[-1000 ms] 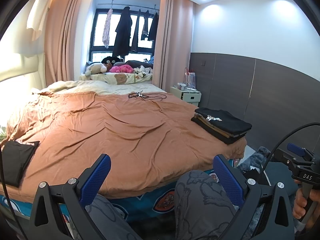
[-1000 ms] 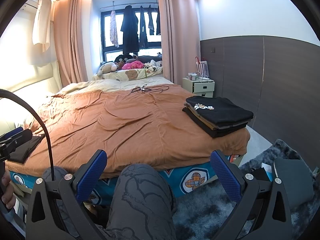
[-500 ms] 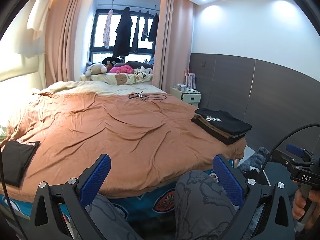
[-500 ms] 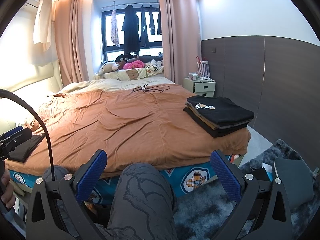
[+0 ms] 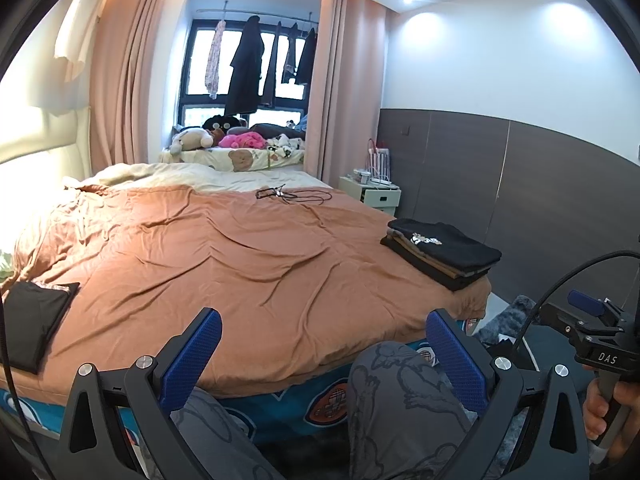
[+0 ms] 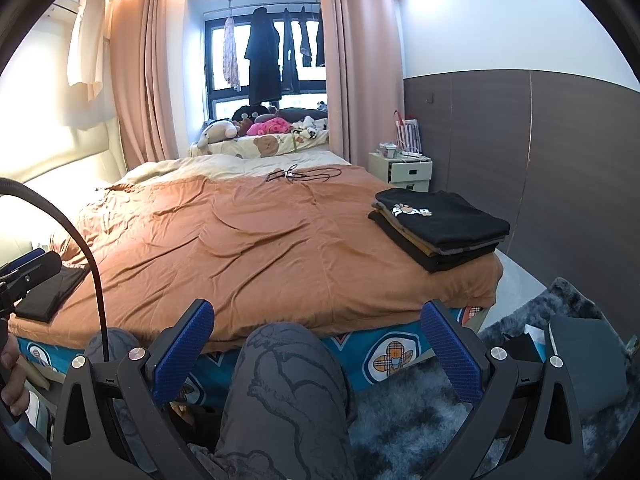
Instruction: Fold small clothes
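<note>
Jaws of the left gripper (image 5: 320, 344) stand wide apart with nothing between the blue-padded fingers (image 5: 200, 344); jaws of the right gripper (image 6: 320, 340) are likewise spread and empty, its blue pads (image 6: 448, 344) clear of any cloth; both tools are held low, off the near edge of the wide bed with the rumpled rust-orange cover (image 5: 224, 264), above the person's knees in grey printed trousers (image 6: 288, 364); a stack of folded dark garments topped by a black shirt with a small white print (image 6: 440, 224) sits at the bed's near right corner, close to the right edge; a single flat folded black garment (image 5: 32, 320) lies at the near left corner, touching the near edge; a tangle of thin black cables (image 5: 292, 194) rests near the far edge; a hand (image 5: 608, 412) grips the right tool's handle in the left wrist view; a shaggy blue-grey rug (image 6: 420, 412) covers the floor beside the bed.
</note>
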`<state>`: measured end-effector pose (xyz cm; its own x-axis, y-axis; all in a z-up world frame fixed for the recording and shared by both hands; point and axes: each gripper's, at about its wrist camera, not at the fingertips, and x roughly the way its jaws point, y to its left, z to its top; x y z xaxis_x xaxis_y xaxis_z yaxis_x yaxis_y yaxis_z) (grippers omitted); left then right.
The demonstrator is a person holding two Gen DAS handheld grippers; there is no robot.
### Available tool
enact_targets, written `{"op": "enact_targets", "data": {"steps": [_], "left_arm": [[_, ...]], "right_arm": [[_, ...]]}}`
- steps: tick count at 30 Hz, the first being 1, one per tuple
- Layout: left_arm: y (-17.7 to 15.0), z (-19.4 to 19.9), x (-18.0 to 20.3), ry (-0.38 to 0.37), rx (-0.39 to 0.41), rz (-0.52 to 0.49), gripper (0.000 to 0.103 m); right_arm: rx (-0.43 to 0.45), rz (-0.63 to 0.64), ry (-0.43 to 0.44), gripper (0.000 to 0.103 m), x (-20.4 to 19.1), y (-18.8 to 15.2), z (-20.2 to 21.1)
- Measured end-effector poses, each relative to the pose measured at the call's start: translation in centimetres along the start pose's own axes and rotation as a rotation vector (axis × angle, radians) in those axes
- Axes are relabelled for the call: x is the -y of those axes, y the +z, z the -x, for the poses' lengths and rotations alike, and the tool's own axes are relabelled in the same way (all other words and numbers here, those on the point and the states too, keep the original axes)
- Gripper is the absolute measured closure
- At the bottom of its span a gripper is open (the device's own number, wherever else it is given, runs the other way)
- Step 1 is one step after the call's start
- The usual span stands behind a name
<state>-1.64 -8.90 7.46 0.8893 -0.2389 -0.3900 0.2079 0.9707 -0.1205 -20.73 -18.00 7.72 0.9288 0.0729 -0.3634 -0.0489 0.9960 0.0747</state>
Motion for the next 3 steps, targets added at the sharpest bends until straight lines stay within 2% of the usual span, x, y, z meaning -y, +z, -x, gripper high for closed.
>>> {"op": "enact_targets", "data": {"steps": [3], "left_arm": [[-0.01,-0.03,-0.12,0.002,-0.001,0.005,0.000]], "right_arm": [[0.000,0.001,0.000,0.000,-0.09,0.08,0.02]]}}
